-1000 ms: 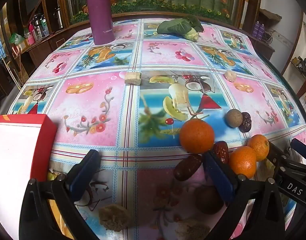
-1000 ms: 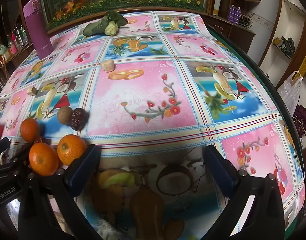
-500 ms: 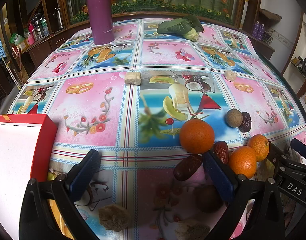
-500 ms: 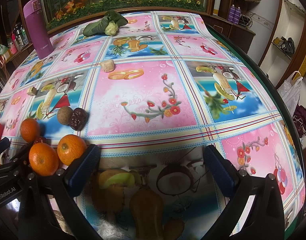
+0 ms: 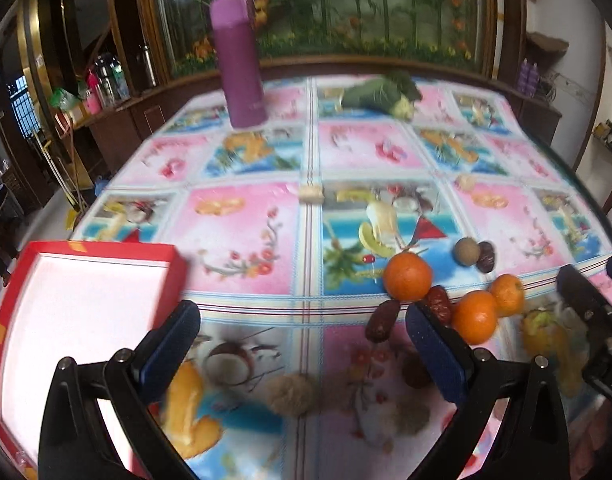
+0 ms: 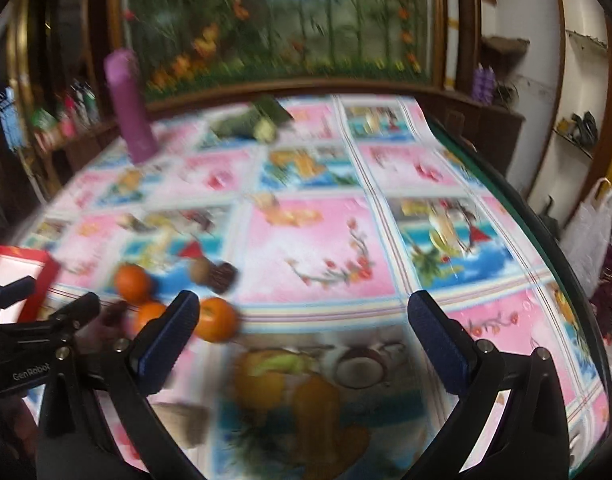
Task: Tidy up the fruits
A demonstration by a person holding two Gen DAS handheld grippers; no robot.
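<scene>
Three oranges lie on the patterned tablecloth: a large orange (image 5: 408,276), and two smaller oranges (image 5: 474,317) (image 5: 506,294) side by side. Dark red dates (image 5: 381,321) (image 5: 440,305) lie between them. A brown round fruit (image 5: 466,251) and a dark date (image 5: 486,257) sit farther back. A red tray with a white inside (image 5: 85,312) lies at the left. My left gripper (image 5: 301,348) is open and empty, above the table just left of the oranges. My right gripper (image 6: 301,340) is open and empty; an orange (image 6: 215,319) sits beside its left finger.
A purple flask (image 5: 241,60) stands at the back of the table. A green leafy vegetable (image 5: 382,94) lies at the back. Small beige pieces (image 5: 312,193) (image 5: 291,394) lie on the cloth. The table edge (image 6: 546,248) curves down the right side.
Both grippers have lifted and tilted up, so more of the room behind shows and the view is blurred. The red tray now shows more fully. The fruits have not moved.
</scene>
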